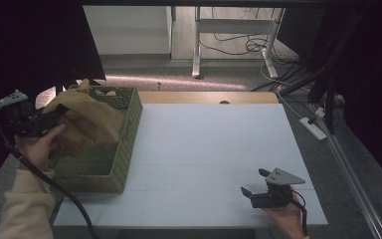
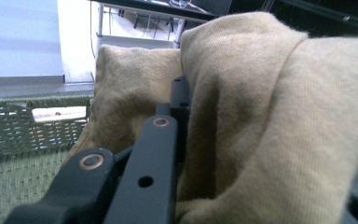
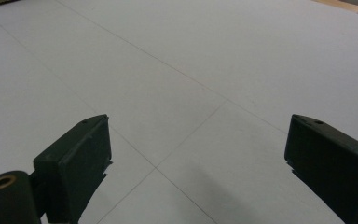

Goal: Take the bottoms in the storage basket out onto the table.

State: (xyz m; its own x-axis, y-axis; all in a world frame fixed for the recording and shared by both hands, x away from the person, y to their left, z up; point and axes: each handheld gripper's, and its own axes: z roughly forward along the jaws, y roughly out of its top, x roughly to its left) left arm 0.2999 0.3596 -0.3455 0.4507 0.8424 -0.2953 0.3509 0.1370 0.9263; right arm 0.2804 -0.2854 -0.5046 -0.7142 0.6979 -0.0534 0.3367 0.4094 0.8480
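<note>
We saw the left gripper [image 1: 54,119] at the near left side of a green basket [image 1: 129,119], its black fingers [image 2: 179,100] pressed together on a fold of tan cloth [image 1: 87,122]. In the left gripper view the cloth [image 2: 261,121] was a soft, fine-ribbed knit that bulged in rounded folds over and around the flat, riveted metal fingers. The basket [image 2: 23,126] was rectangular, with walls of open lattice and a tightly woven floor, and it stood on the left part of the bench [image 1: 209,144]; most of the cloth lay heaped inside it, rising above the rim.

The right gripper [image 1: 254,181] was at the near right corner of the bench, well apart from the basket. Its blocky, matte black fingers [image 3: 79,158] stood wide apart with nothing between them, above the smooth white bench [image 3: 177,70] surface, which was crossed by thin straight seams.
</note>
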